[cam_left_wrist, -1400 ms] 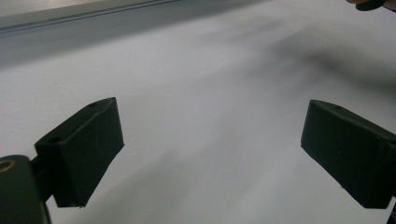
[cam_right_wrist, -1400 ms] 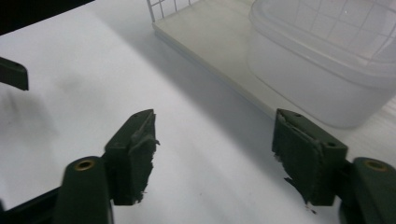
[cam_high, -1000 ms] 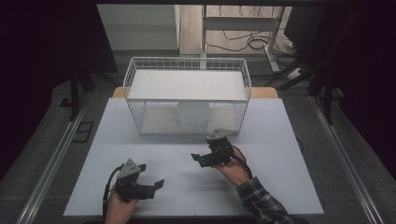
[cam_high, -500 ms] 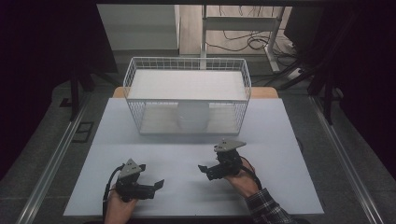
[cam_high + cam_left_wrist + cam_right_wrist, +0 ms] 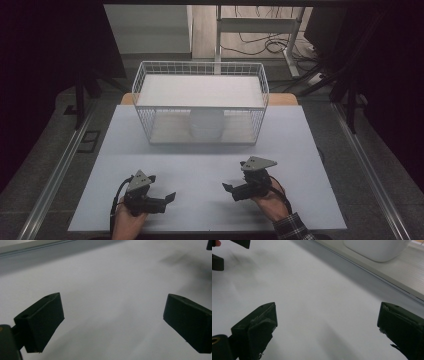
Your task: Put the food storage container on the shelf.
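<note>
One wire basket (image 5: 145, 90) at the far middle of the desk (image 5: 310, 150), white mesh, rectangular, open at the top. Inside it, one pale rounded container (image 5: 206, 123) standing on the basket floor near the front wall, about midway along it; contents impossible to tell through the mesh. Along the basket's upper part, a flat white panel (image 5: 200, 91) — lying inside or across the rim, not clear which.

Two grippers, one per hand, both well short of the basket on the near side of the desk. Left gripper (image 5: 167, 199) near-left of the basket, held by a hand (image 5: 127, 224), fingers pointing toward the other gripper. Right gripper (image 5: 230, 191) near-right of the basket, in a hand (image 5: 267, 200) with a plaid cuff, fingers pointing back toward the left one. One grey three-cornered plate on top of each.

From the left gripper view: left gripper (image 5: 112, 320) with fingers (image 5: 41, 320) spread wide, nothing between them, bare desk beneath.

From the right gripper view: right gripper (image 5: 327, 326) likewise wide apart and empty — fingers (image 5: 259, 325) showing worn, frayed pads. Beyond them, the underside curve of the pale rounded container (image 5: 374, 248) in the basket, a closeness the high view lacks.
</note>
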`<state>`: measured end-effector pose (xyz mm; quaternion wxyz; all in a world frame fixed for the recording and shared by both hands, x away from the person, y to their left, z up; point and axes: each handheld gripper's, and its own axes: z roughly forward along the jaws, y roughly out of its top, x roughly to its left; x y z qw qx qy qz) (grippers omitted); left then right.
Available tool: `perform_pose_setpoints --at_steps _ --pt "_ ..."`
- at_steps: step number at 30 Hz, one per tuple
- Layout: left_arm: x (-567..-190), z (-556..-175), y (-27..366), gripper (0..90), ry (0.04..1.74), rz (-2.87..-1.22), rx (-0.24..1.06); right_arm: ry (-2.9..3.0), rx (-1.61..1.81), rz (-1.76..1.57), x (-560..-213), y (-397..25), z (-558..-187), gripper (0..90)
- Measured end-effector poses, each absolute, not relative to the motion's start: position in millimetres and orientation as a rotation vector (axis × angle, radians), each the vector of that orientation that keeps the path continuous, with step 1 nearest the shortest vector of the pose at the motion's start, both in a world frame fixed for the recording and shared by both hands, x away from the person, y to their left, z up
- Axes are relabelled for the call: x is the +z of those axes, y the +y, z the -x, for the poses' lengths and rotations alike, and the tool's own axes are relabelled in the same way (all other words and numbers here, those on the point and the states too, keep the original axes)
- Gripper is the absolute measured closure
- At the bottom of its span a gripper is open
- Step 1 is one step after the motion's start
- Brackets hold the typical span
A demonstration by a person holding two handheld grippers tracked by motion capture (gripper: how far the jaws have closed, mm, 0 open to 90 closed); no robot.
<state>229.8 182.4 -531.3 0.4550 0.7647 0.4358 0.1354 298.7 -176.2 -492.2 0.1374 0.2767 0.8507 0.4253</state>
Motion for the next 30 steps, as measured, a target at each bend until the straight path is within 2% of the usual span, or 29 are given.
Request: perform_pose_setpoints --at_steps 30 --pt "-533.1 -230.3 181.8 1.7 1.054 -1.9 0.382 2.322 1.177 -1.004 -489.9 -247.5 -258.9 1.2"
